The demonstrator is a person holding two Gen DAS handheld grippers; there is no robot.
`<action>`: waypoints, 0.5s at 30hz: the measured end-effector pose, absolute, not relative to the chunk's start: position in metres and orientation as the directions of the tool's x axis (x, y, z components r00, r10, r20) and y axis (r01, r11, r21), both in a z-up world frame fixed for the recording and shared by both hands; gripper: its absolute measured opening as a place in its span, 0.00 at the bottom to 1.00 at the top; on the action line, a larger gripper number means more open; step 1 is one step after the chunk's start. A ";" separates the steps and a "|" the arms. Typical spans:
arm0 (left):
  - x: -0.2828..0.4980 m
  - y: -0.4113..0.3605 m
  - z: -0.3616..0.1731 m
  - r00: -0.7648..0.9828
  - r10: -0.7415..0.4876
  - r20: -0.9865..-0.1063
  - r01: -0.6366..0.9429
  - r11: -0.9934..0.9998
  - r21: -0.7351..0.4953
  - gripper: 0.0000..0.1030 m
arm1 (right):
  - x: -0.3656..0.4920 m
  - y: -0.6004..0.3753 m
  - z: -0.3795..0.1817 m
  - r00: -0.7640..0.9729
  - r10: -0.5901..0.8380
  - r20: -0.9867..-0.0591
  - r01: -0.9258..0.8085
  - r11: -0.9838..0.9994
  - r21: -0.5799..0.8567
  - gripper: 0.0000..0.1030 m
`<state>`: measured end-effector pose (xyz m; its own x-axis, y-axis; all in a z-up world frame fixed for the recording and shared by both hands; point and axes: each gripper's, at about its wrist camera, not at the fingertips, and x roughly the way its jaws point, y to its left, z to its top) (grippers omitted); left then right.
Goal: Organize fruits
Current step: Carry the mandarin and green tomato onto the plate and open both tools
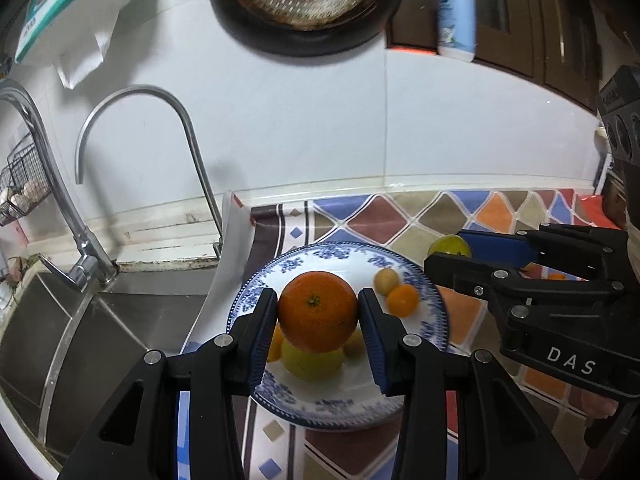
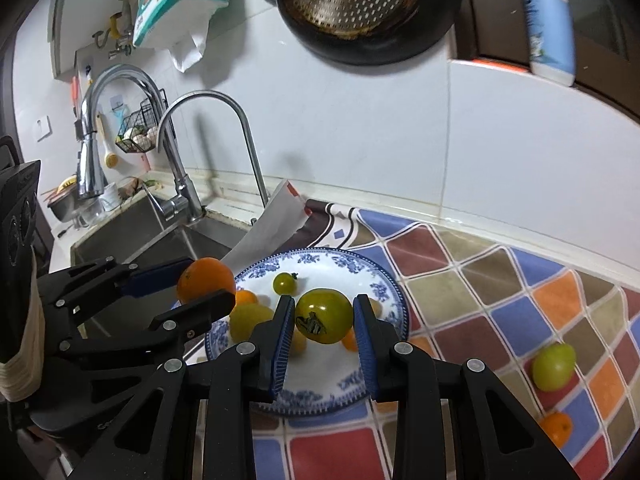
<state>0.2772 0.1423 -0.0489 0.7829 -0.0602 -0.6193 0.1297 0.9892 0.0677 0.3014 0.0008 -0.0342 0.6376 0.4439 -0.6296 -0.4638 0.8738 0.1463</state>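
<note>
left wrist view: left tongs (image 1: 318, 312) clamped on a large orange (image 1: 317, 311), blue pads pressed to both its sides, fruit held above the blue-patterned plate (image 1: 340, 410). on the plate beneath: a yellow-green fruit (image 1: 312, 364) under the orange, a small orange fruit (image 1: 402, 300) and a small pale round fruit (image 1: 386, 281) touching each other toward the right rim. plate resting on a colourful tiled cloth (image 1: 420, 220) covering the bench, just beside a steel sink (image 1: 100, 340) with two curved taps at its back edge. right tongs (image 1: 452, 250) reaching in from the right, closed on a green tomato (image 1: 449, 246) only partly visible behind the fingers. dark pan (image 1: 304, 4) hanging on the white wall above, a white and blue bottle (image 1: 456, 20) to its right.

right wrist view: right tongs (image 2: 324, 316) gripping the green tomato (image 2: 324, 316) by its sides, stem end facing the camera, over the near half of the plate (image 2: 384, 284). on the plate: a small green tomato (image 2: 285, 283) near the far side, a yellow-green fruit (image 2: 250, 320) at the left, small orange pieces partly hidden by the fingers. left tongs (image 2: 206, 280) at the left with the orange (image 2: 206, 276) held over the plate's left edge. well apart on the cloth at the right: another green fruit (image 2: 554, 366) and, nearer the camera, a small orange (image 2: 557, 426).
</note>
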 end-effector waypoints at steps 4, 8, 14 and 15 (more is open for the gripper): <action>0.294 0.147 -0.059 0.771 -0.053 -0.635 0.123 0.990 0.067 0.40 | 0.319 0.010 -0.047 0.618 0.449 -0.645 -0.479 0.866 0.144 0.30; 0.309 0.149 -0.070 0.755 -0.051 -0.653 0.127 0.990 0.069 0.40 | 0.337 0.014 -0.063 0.594 0.451 -0.666 -0.483 0.862 0.153 0.30; 0.328 0.150 -0.086 0.730 -0.054 -0.681 0.134 0.989 0.065 0.40 | 0.357 0.017 -0.084 0.564 0.450 -0.693 -0.478 0.862 0.171 0.30; 0.330 0.150 -0.088 0.726 -0.057 -0.685 0.138 0.988 0.064 0.40 | 0.360 0.017 -0.087 0.559 0.451 -0.696 -0.477 0.862 0.175 0.30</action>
